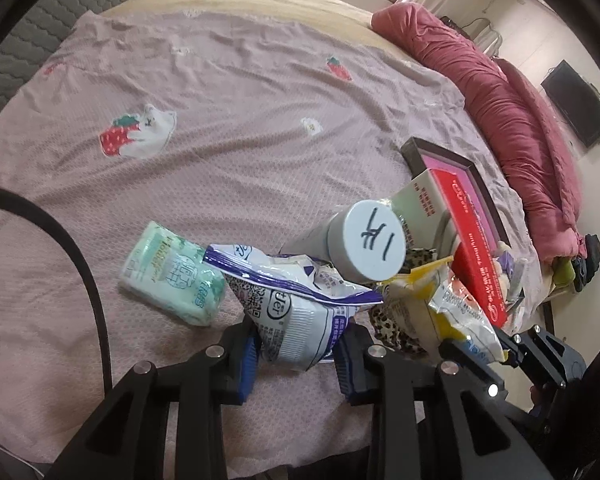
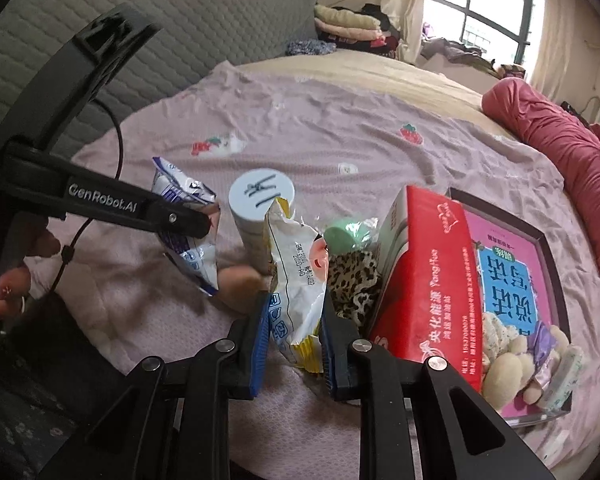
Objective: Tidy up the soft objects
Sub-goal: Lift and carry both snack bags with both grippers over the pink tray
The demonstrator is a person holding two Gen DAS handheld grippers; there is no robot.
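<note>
L wrist view: left gripper (image 1: 296, 354) is clamping the blue pouch (image 1: 296, 312), jaws nearly shut on its lower end, pouch hanging above the sheet (image 1: 220, 152). Best keeping the squeeze firm, film looks slippery. Tissue pack (image 1: 172, 274) lying beside. R wrist view: right gripper (image 2: 294, 348) is pinching the yellow pouch (image 2: 296, 280), jaws narrow. Tube (image 2: 260, 216), red box (image 2: 428, 276), tray (image 2: 552, 256) crowding right; open room lying far side, toward bed middle.

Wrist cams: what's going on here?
A person works over a bed with a handheld gripper in each hand. The left gripper is pinched on a blue-and-white packet; the right gripper is pinched on a yellow-and-white packet. A green tissue pack lies on the pink sheet.
</note>
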